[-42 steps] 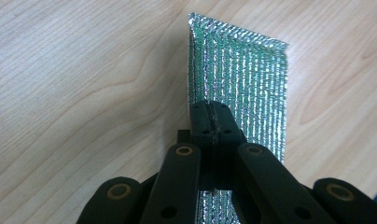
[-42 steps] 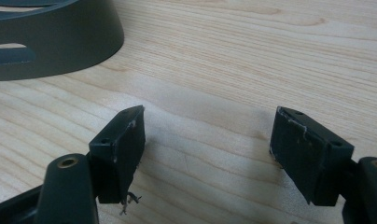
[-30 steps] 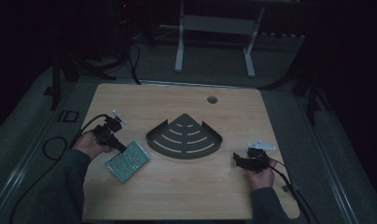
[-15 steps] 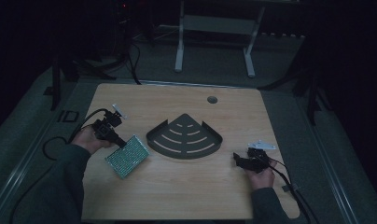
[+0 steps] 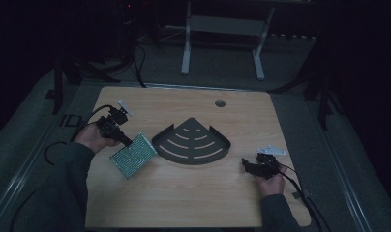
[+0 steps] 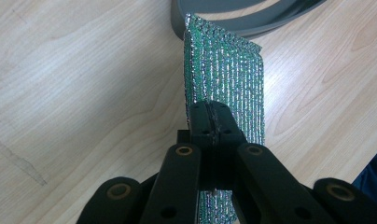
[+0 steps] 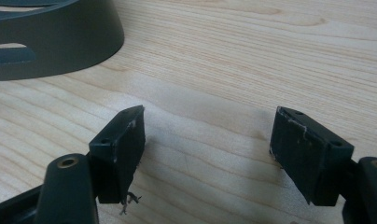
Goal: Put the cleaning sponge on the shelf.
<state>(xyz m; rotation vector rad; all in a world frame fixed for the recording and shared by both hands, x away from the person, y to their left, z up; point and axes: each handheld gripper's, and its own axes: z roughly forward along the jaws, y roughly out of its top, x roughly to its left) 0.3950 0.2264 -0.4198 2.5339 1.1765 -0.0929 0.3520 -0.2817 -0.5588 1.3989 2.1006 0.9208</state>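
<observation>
Left gripper [image 6: 210, 116] jaws pinched tight on the near edge of the green perforated board [image 6: 228, 79], holding it tilted above the worktop [image 5: 184, 203] near its left edge, beside the dark fan-shaped tray [image 5: 191, 142]. Right gripper [image 7: 207, 140] jaws wide apart, holding nothing, by the right edge.

The high view is dim and underexposed. The table [image 5: 193, 193] is the only moderately lit surface; the floor and background fall off to near black. Detail is soft and grainy, with no hard shadows. Both gripper views are brightly and evenly lit, with sharp wood grain. The green board [image 6: 228, 79] shows small specular glints. The right gripper [image 7: 207, 140] casts a soft shadow between its jaws. Nearest jaw parts are slightly defocused.
</observation>
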